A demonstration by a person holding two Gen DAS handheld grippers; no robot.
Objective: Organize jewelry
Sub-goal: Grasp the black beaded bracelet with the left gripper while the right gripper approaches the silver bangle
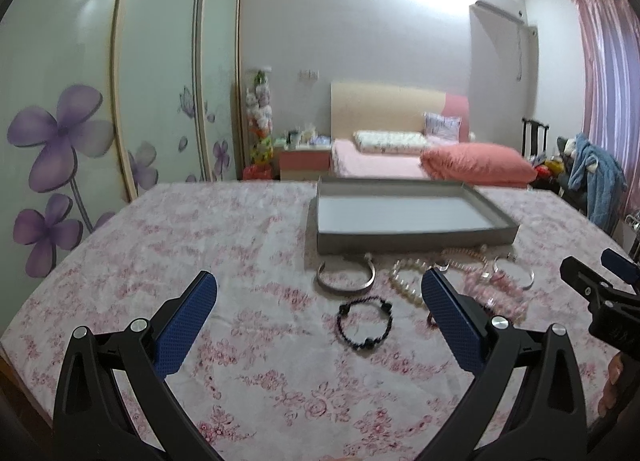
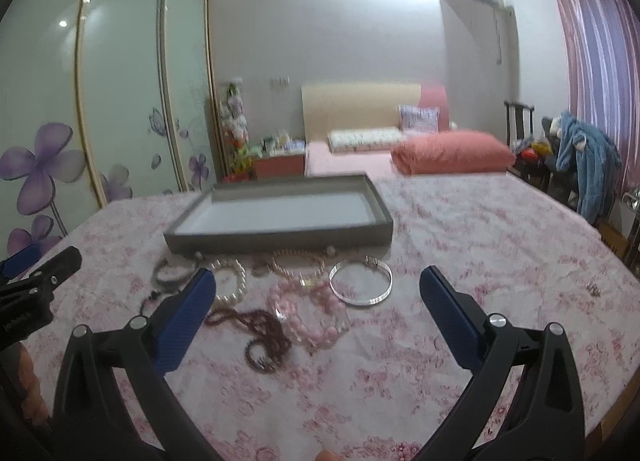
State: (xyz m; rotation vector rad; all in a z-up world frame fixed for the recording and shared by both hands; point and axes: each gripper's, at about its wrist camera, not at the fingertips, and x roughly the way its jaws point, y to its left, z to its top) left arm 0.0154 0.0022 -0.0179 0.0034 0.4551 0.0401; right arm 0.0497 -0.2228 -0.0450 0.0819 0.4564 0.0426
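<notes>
A shallow grey tray (image 1: 412, 240) (image 2: 280, 239) with a white floor lies on the floral tablecloth. In front of it lie jewelry pieces: a silver bangle (image 1: 346, 281), a black beaded bracelet (image 1: 364, 327), a white pearl bracelet (image 1: 406, 281) (image 2: 232, 281), pink bead bracelets (image 1: 496, 293) (image 2: 308, 313), a dark red bead string (image 2: 256, 335), and a thin silver bangle (image 2: 361, 281). My left gripper (image 1: 318, 297) is open above the black bracelet. My right gripper (image 2: 318, 295) is open above the pink beads. Both are empty.
The floral tablecloth (image 1: 240, 253) covers the table. A small metal piece (image 2: 595, 291) lies alone at the right. Behind are a bed with a pink pillow (image 1: 476, 167), sliding wardrobe doors (image 1: 80, 101) and a chair with a blue garment (image 2: 580, 153).
</notes>
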